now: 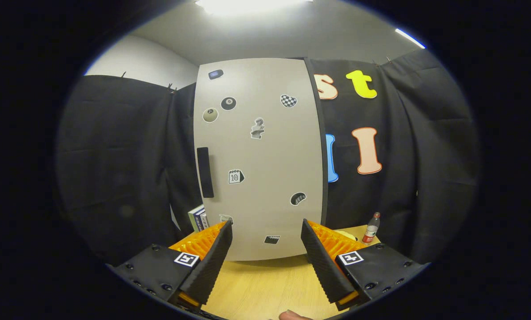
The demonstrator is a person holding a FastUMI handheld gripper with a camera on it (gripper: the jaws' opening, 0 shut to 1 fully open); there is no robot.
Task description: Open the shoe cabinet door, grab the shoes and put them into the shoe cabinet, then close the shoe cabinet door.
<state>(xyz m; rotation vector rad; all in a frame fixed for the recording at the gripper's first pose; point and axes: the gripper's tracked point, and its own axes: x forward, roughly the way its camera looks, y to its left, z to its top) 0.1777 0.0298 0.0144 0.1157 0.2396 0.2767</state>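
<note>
The tall pale grey shoe cabinet door point(258, 160) stood closed on the light wooden table point(265, 284), near the table's far edge, straight ahead of the gripper point(266, 232) and beyond its fingers. The two fingers were spread wide apart with nothing between them, and they did not touch the door. One black vertical bar handle point(205, 172) sat near the left edge of the door, a little to the left of the left finger point(212, 258) and higher than its tip.

Nine small stickers could be counted on the door. One of them, a calendar sticker point(236, 176) just right of the handle, showed the number 10. A black billiard-ball sticker point(228, 103) seemed to carry an 8, but it was too small to be sure. The other writing on the stickers could not be read.

One clear plastic bottle with a red cap and red label point(371, 227) stood near the right edge of the table, to the right of the door and beyond the right finger point(323, 262). A few upright books or boxes point(197, 218) leaned behind the left edge of the door; their print was too small to read. A fingertip of the person point(292, 315) showed at the near edge of the table.
</note>
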